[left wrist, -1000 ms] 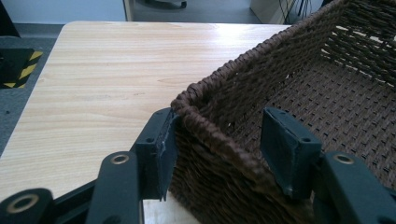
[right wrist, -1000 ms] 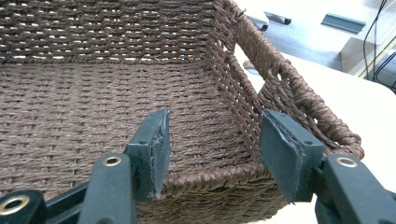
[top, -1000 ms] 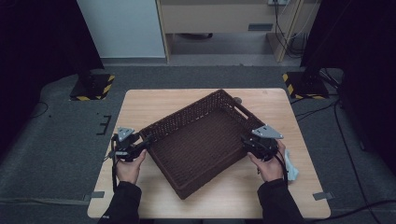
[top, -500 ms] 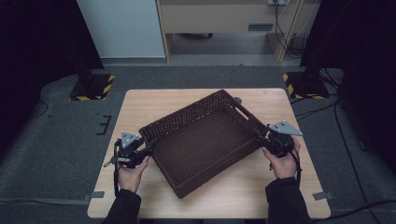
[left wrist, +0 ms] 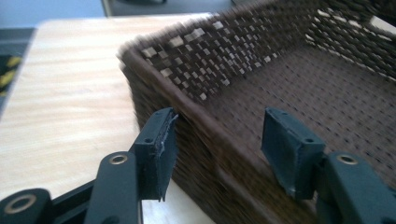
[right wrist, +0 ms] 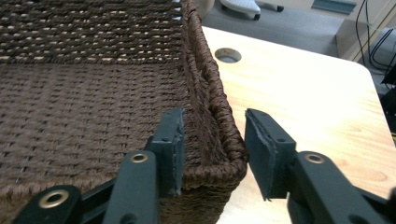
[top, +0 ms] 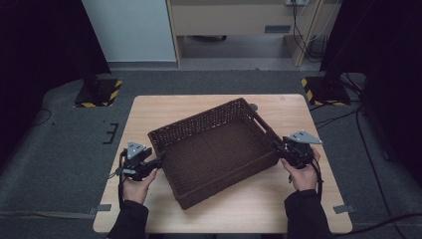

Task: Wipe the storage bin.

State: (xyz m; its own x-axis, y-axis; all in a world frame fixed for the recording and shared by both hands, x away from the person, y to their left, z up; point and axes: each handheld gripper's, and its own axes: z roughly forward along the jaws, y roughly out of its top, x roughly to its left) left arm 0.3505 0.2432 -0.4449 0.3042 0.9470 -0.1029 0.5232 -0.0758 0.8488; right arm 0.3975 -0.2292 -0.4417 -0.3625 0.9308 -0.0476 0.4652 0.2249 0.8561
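While both grippers straddle basket (top: 214,149) walls, fingers unclamped

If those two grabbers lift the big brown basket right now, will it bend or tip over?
The woven basket probably stays fairly stiff: its rim looks thick and tightly braided. It is empty, so likely light. With the left gripper and right gripper straddling the rim at opposite ends, it should lift level, maybe sagging slightly.

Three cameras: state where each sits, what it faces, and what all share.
High view: above the near table edge, looking forward and down; forearms, hands, left gripper, right gripper.
Left gripper view: along its jaws straddling the wicker basket wall.
Right gripper view: along its jaws straddling a basket corner.
Shared: the basket.
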